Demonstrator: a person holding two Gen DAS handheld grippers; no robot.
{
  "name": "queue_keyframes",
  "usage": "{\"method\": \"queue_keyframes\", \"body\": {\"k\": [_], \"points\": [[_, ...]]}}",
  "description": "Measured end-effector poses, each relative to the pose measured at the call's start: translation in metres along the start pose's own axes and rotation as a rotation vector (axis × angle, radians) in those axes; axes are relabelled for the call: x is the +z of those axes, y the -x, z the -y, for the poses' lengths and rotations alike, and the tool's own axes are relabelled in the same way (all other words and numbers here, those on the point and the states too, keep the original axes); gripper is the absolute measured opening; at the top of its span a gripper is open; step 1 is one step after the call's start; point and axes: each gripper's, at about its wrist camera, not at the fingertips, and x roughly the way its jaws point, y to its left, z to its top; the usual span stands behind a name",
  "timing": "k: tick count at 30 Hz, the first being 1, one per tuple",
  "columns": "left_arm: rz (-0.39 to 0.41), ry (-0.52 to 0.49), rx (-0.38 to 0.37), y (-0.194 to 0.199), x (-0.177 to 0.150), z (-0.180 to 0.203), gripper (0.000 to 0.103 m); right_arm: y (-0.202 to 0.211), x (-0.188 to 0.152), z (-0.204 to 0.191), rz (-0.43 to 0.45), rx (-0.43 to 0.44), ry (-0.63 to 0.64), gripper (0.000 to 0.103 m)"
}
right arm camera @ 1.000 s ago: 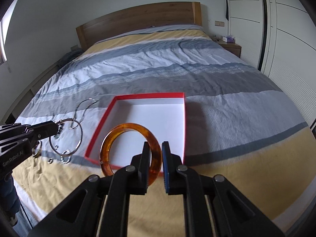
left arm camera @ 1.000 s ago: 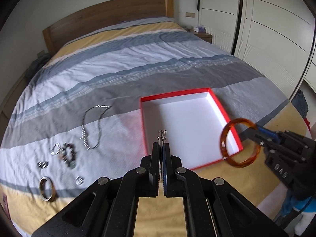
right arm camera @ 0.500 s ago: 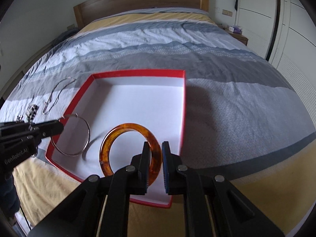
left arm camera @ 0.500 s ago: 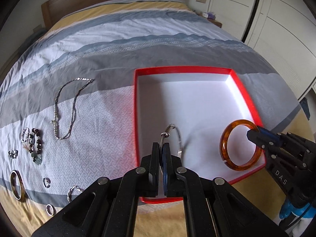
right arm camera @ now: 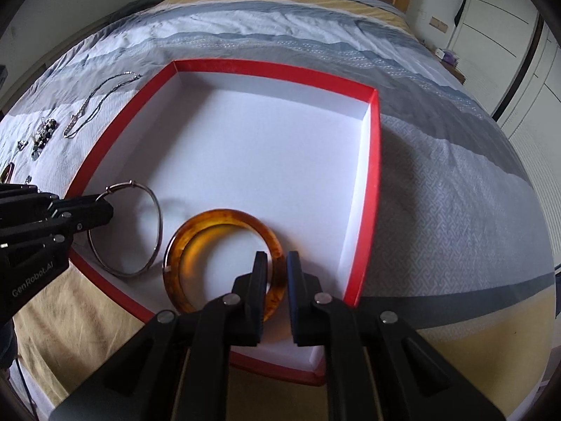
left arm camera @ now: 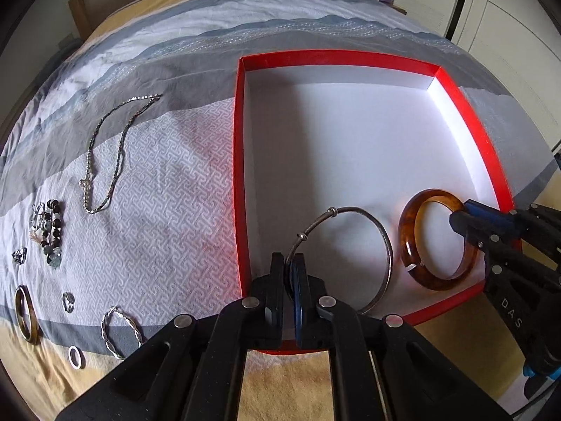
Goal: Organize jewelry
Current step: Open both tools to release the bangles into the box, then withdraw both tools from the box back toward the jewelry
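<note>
Red cardboard forms the rim of the shallow box point(left arm camera: 242, 175) that lies on the striped bed point(left arm camera: 157, 182), its white floor bare except at the near edge, where two bangles are being set down side by side. The left tongs point(left arm camera: 286, 273) are clenched on the thin silver bangle point(left arm camera: 384, 242), pinching its wire near the sliding knots so the hoop leans forward into the box with its far side low over the floor; whether it touches the floor I cannot tell. The right tongs point(right arm camera: 277, 270) are clamped across the band of the amber bangle point(right arm camera: 196, 231), which looks to lie almost flat in the near right corner, just beside the silver one and not overlapping it. Holding each hoop by one edge probably lets the rest settle first, so opening the tongs should drop nothing far. Neither piece is let go yet. Outside the box, to its left on the bed, wait the chain necklace point(left arm camera: 105, 161), a beaded bracelet point(left arm camera: 52, 231), a dark bangle point(left arm camera: 25, 312), a twisted silver hoop point(left arm camera: 119, 333) and some small rings point(left arm camera: 76, 357), well apart from the box.
</note>
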Motion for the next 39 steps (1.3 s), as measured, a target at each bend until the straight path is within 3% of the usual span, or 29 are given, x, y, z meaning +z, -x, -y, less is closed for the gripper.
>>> {"method": "queue_keyframes", "body": {"k": [4, 7, 10, 16, 21, 27, 35, 38, 39], "points": [[-0.009, 0.032, -0.010, -0.001, -0.001, -0.004, 0.007, 0.005, 0.001, 0.000, 0.005, -0.012, -0.010, 0.012], [0.003, 0.054, -0.043, 0.002, 0.000, -0.006, 0.009, 0.018, 0.001, 0.004, 0.036, -0.026, -0.030, 0.024], [0.015, 0.068, -0.068, 0.009, -0.001, -0.009, 0.014, 0.036, 0.000, 0.009, 0.069, -0.032, -0.052, 0.026], [0.107, 0.067, -0.100, 0.053, -0.012, -0.007, 0.015, 0.083, -0.015, 0.020, 0.127, -0.045, -0.111, 0.034], [0.229, 0.039, -0.109, 0.108, -0.039, -0.003, 0.015, 0.127, -0.038, 0.022, 0.159, -0.040, -0.155, 0.035], [0.211, 0.003, -0.084, 0.161, -0.074, -0.010, 0.015, 0.182, -0.069, 0.007, 0.213, 0.004, -0.202, 0.035], [0.284, 0.050, -0.019, 0.225, -0.132, -0.045, 0.016, 0.245, -0.106, -0.037, 0.278, 0.052, -0.205, 0.035], [0.317, 0.073, 0.012, 0.246, -0.156, -0.068, 0.020, 0.265, -0.117, -0.054, 0.298, 0.068, -0.201, 0.035], [0.327, 0.081, 0.020, 0.252, -0.164, -0.076, 0.027, 0.269, -0.120, -0.057, 0.303, 0.072, -0.200, 0.035]]}}
